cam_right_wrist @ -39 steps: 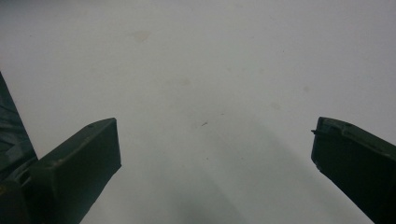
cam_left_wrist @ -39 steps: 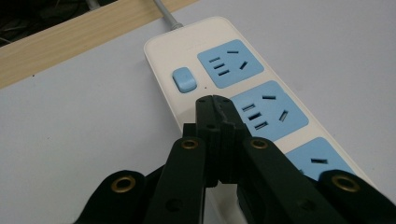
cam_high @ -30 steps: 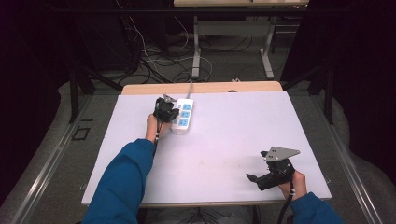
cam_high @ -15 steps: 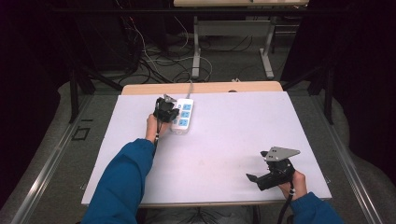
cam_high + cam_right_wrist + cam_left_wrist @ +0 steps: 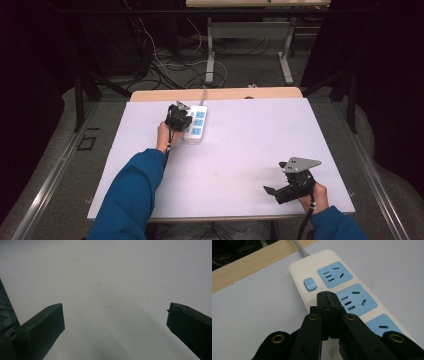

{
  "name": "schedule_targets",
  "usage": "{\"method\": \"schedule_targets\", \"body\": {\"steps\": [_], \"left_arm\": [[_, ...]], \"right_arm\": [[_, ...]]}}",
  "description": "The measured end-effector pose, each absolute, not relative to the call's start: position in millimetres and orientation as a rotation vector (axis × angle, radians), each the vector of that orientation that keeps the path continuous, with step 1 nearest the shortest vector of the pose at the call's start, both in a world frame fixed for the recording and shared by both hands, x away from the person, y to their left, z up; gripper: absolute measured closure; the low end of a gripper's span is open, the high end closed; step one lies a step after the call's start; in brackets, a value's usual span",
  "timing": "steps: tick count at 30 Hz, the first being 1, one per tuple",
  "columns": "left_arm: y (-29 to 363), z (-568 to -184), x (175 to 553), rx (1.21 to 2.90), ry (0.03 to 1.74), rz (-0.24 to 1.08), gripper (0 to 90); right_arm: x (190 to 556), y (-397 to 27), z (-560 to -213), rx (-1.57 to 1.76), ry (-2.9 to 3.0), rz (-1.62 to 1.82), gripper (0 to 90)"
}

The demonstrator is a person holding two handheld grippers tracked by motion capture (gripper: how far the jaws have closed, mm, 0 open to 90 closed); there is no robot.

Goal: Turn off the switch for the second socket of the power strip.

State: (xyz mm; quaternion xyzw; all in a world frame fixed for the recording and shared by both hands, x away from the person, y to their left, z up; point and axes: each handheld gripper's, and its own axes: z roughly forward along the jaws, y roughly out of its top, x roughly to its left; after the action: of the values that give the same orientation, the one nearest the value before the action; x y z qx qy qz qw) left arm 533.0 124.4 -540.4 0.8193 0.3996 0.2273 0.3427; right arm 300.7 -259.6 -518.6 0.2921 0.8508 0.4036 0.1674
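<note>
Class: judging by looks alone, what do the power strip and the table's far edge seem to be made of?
Power strip: probably moulded plastic, smooth cream shell with matte blue socket faces and rounded corners. Table's far edge: looks like wood or a wood-look laminate, pale with lengthwise grain.

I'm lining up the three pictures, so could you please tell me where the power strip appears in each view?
High view: the power strip lies near the table's far edge, left of centre, beside the left claw.
Left gripper view: it runs from top centre to lower right, under the shut claw tips.
Right gripper view: bare white table between open jaws.
Shared landmark: the white table.
</note>
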Motion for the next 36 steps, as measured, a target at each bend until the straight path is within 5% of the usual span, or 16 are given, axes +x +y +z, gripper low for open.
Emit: {"method": "schedule_targets", "body": {"steps": [25, 26, 31, 36], "left_arm": [[126.5, -536.0, 531.6, 2.125, 1.049, 0.589, 89.6], [127.3, -535.4, 531.6, 2.122, 1.047, 0.588, 80.2], [131.7, -530.6, 531.0, 2.115, 1.066, 0.586, 67.8], [135.2, -525.9, 530.1, 2.138, 1.083, 0.574, 46.2]], "right_arm": [[300.9, -259.6, -518.7, 0.826, 2.416, 1.156, 0.8], [300.9, -259.8, -518.4, 0.825, 2.42, 1.154, 0.8], [301.0, -259.8, -518.5, 0.825, 2.418, 1.155, 0.8], [301.1, -259.7, -518.4, 0.825, 2.42, 1.153, 0.8]]}}
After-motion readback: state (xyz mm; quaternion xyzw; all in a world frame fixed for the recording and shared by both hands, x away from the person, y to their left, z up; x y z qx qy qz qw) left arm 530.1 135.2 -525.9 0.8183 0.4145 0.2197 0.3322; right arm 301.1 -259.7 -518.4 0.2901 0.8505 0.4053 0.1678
